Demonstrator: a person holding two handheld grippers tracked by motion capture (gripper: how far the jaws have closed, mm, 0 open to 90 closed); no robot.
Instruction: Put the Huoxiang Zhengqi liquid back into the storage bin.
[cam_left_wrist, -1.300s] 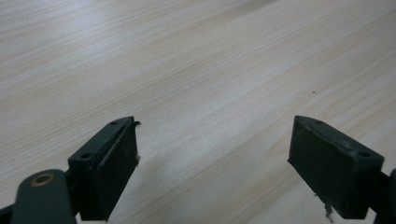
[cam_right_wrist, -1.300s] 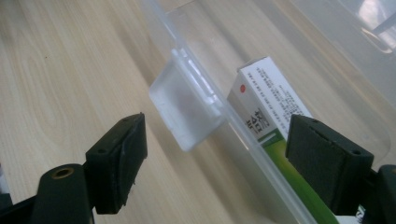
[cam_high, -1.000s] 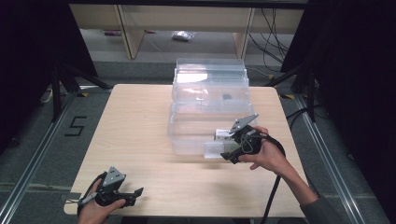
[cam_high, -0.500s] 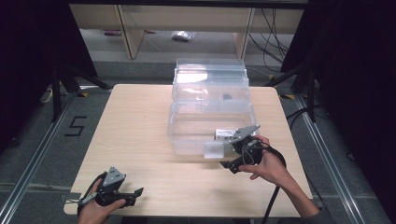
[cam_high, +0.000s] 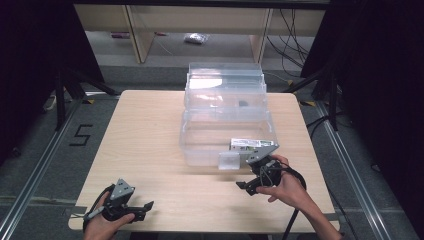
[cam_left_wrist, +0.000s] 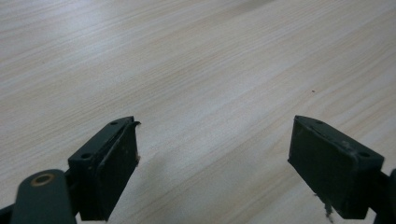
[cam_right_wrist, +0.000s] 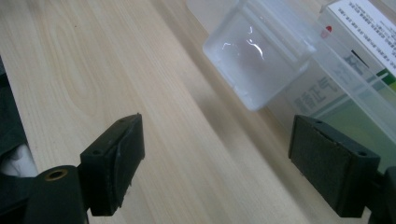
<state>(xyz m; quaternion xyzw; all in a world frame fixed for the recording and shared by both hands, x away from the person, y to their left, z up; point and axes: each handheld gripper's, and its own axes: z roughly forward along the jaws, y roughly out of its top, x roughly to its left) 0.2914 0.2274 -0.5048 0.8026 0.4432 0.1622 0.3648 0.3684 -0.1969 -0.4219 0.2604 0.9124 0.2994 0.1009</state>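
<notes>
1. a pale wooden table (cam_high: 150, 135) stands on a grey floor, with dark curtains at both sides and shelving behind it.
2. a clear plastic drawer unit (cam_high: 225, 107) sits at the far middle of the table; its lowest drawer (cam_high: 210, 145) is pulled out toward the person, and a small frosted handle tab (cam_high: 230, 161) sticks out of the drawer's front.
3. inside the drawer, at its near right corner, lies a white box with green print (cam_high: 247, 145).
4. the right gripper (cam_high: 252, 184) hovers just in front of the drawer, right of the tab; its jaws stand wide apart and hold nothing.
5. the left gripper (cam_high: 145, 206) rests low at the near left edge, well apart from the drawer, jaws likewise spread and empty.
6. the step in hand looks like dealing with the drawer by its tab. to do it well, i'd square the right gripper to the tab, put one pad each side of it, close firmly, and move straight along the drawer's run so it doesn't jam.
7. the unit looks light; the left gripper could steady it.
</notes>
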